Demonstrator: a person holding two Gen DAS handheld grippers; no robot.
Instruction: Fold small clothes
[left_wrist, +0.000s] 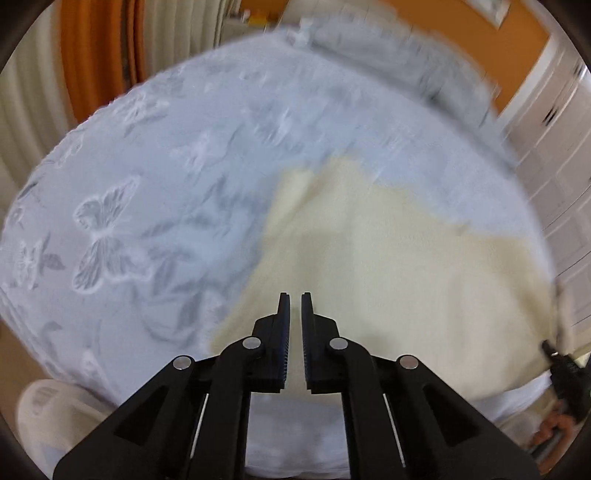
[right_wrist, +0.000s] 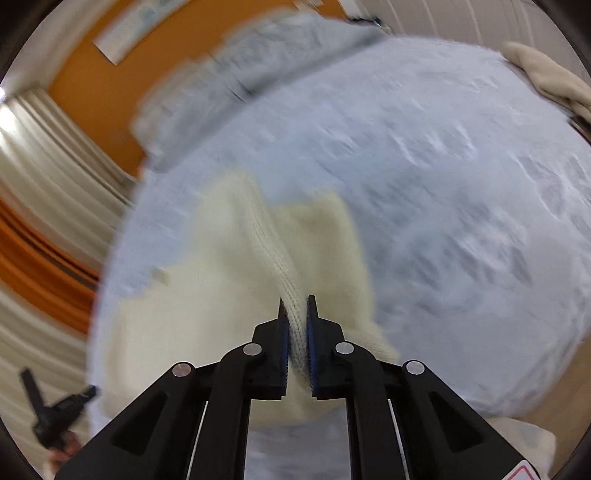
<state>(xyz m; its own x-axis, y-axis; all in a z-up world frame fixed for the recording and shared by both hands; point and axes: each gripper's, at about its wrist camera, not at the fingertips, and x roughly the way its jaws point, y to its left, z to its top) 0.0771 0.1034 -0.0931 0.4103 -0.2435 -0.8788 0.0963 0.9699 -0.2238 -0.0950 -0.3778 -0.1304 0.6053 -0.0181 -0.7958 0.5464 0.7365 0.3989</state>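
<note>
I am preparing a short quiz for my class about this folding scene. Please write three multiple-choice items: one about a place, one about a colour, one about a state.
1. Where does the cream garment lie?
A. on the bed cover
B. on a chair
C. in a basket

2. What colour is the bed cover?
A. red
B. pale blue
C. black

3. What does the right gripper do?
A. stands wide open
B. clamps a ribbed edge of the garment
C. holds a hanger

Answers:
1 A, the garment is spread on the butterfly-patterned cover.
2 B, the cover looks pale blue.
3 B, knit fabric sits between its fingers; the left gripper holds nothing.
</note>
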